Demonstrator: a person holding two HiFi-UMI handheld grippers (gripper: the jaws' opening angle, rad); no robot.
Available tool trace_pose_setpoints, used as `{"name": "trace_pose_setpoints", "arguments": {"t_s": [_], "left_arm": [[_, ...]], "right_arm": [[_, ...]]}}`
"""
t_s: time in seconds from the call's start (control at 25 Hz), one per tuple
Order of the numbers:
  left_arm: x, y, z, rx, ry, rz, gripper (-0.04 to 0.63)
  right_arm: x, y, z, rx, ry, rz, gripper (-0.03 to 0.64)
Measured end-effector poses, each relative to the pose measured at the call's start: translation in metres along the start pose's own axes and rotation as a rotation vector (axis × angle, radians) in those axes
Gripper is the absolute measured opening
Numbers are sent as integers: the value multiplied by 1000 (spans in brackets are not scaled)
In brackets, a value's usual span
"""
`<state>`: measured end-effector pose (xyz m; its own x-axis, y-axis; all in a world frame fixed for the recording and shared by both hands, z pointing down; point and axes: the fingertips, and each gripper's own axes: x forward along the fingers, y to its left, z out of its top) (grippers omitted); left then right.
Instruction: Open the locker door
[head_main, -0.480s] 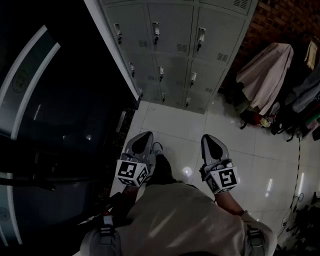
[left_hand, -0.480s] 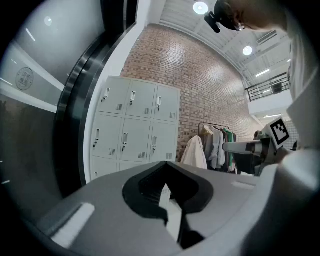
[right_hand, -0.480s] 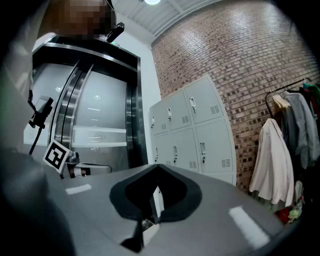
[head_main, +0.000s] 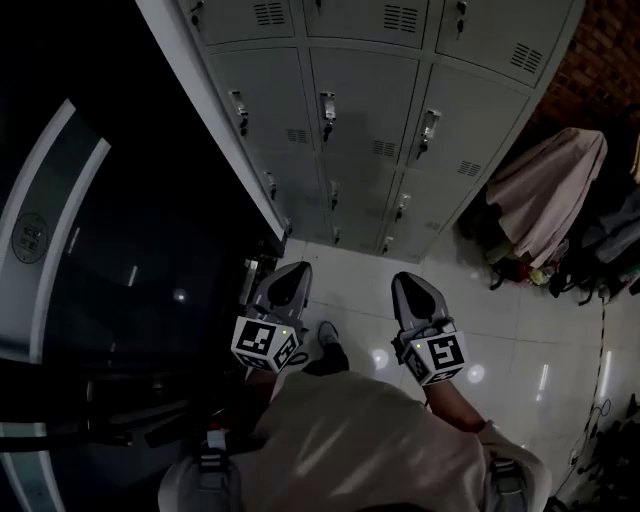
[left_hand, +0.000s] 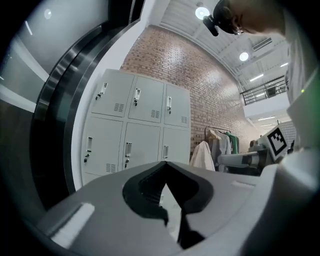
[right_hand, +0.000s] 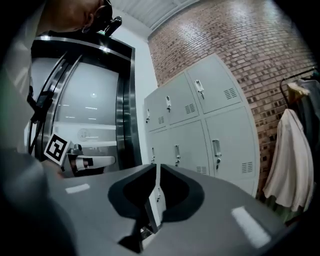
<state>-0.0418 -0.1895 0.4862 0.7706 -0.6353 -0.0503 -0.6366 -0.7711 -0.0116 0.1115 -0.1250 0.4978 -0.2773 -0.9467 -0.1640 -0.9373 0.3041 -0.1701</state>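
Locker bank (head_main: 370, 120) stands ahead against brick wall (head_main: 600, 50), every door in view shut, well apart from both tongs. Which door is meant: cannot tell. Dark glazed wall (head_main: 60, 230) runs just beside bank's left edge.

Risks, as judged:
- Both tongs set too narrow for latch handle (head_main: 326, 108), so reach without widening likely bumps or slips off it.
- Swing toward left column may knock glazed wall.

Left tongs (head_main: 290, 275): level, narrow gap, empty. Right tongs (head_main: 408, 285): tipped slightly up, pressed together, empty. Both held low before torso, aimed at lockers.
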Motion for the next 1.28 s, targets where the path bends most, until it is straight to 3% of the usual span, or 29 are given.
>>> {"name": "trace_pose_setpoints", "arguments": {"t_s": [0.24, 0.44, 0.64, 0.84, 1.0, 1.16, 1.28], "left_arm": [[44, 95, 12, 4, 9, 12, 51], [67, 141, 0, -10, 23, 16, 51], [90, 157, -5, -2, 20, 2, 51], [117, 152, -14, -10, 26, -19, 51], [136, 148, -9, -10, 18, -15, 51], [142, 154, -3, -16, 7, 22, 51], [144, 164, -3, -15, 3, 60, 51]], "right_arm": [[110, -10, 2, 2, 4, -5, 40], [154, -9, -9, 7, 25, -23, 60], [170, -23, -17, -1, 51, -38, 61], [173, -44, -37, -3, 152, -47, 60], [191, -61, -33, -14, 83, -24, 60], [210, -72, -35, -31, 98, -7, 62], [228, -76, -44, -31, 114, 11, 101]]}}
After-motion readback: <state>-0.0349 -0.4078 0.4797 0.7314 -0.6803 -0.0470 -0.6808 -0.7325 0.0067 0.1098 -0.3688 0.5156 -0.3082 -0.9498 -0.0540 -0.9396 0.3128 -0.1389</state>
